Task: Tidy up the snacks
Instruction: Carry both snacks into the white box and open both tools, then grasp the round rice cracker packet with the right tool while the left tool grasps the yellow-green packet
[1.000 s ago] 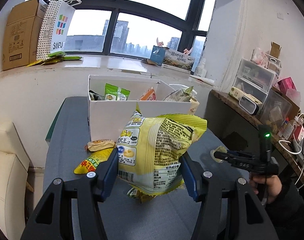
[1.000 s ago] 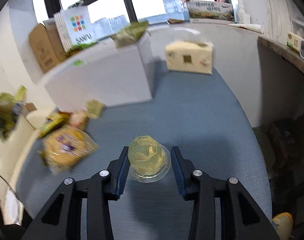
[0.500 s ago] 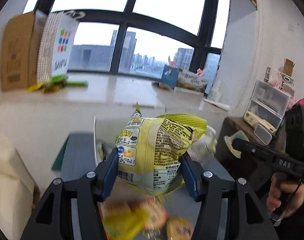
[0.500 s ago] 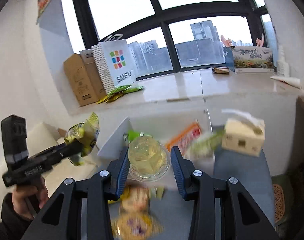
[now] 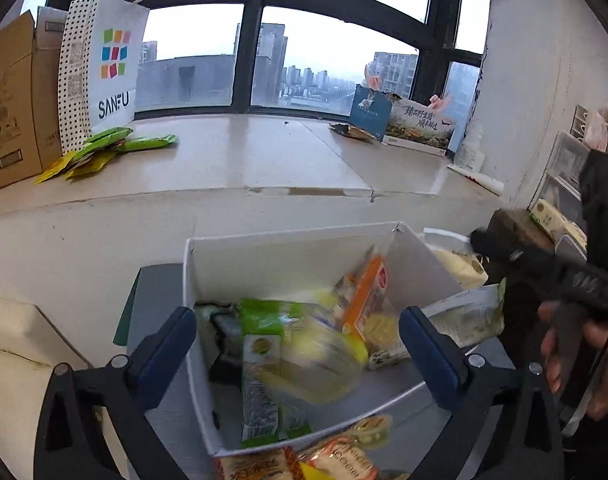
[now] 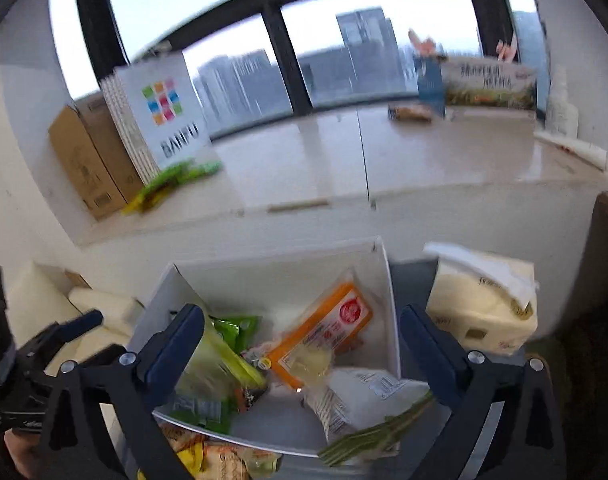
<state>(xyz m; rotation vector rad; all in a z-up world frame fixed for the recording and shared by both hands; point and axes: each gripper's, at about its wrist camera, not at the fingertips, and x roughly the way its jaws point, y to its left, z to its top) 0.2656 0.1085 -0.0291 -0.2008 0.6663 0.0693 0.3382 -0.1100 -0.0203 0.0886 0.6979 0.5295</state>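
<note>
White cardboard, the open-topped box (image 5: 292,240) is sitting directly below and ahead of both grippers, and the blurred yellow crinkly snack bag (image 5: 316,364) is dropping into it, clear of the left gripper (image 5: 296,344), whose fingers are opening with nothing pressed between them. The right gripper (image 6: 302,344) is opening likewise; its clear plastic jelly cup (image 6: 306,360) is lying on the orange flat packet (image 6: 324,332) inside. Green packets (image 6: 232,328) are sharing the box. More snack packs (image 5: 328,460) are waiting on the surface just before it, nearer the left hand.
</note>
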